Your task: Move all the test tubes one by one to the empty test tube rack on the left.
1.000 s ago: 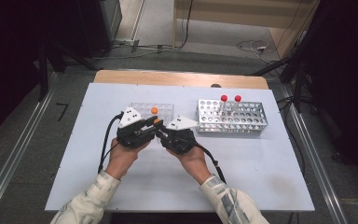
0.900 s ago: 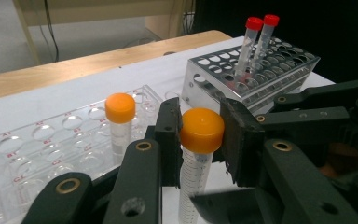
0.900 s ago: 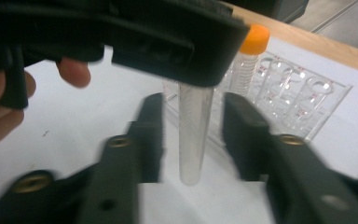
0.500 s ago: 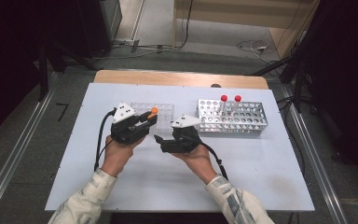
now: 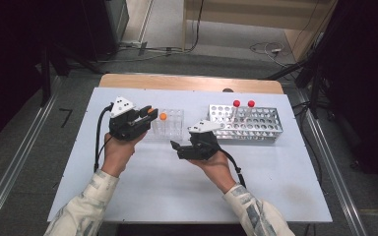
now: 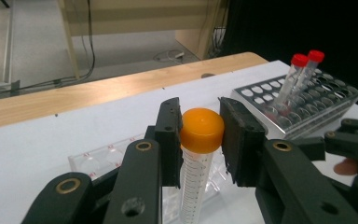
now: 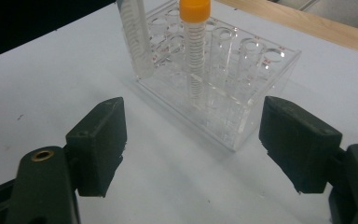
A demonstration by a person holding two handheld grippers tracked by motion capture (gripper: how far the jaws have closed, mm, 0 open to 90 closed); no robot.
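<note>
The left gripper (image 5: 145,114) is clamping its jaws on the orange cap of an orange-capped tube (image 6: 199,154), which is hanging upright between the pads with its graduated body pointing down. In the high view this tube is sitting at the left end of the clear rack (image 5: 174,129), above it or just beside it; which cannot be told.

The right gripper (image 5: 176,149) is resting lower on the bench (image 5: 275,182), in front of the clear rack and apart from it. Its jaws have just been opening and are now standing wide apart with nothing between them.

A second orange-capped tube (image 7: 195,51) is standing upright in a well of the clear rack. In the right gripper view the held tube's clear body (image 7: 135,37) is showing at the rack's far corner, close to the second tube.

To the right, near but not touching the clear rack, a metal rack (image 5: 256,125) is carrying two red-capped tubes (image 5: 243,105), both leaning slightly, in its back rows. A wooden board (image 5: 187,82) is running along the bench's far edge. Cables (image 5: 266,49) are lying on the floor beyond.
</note>
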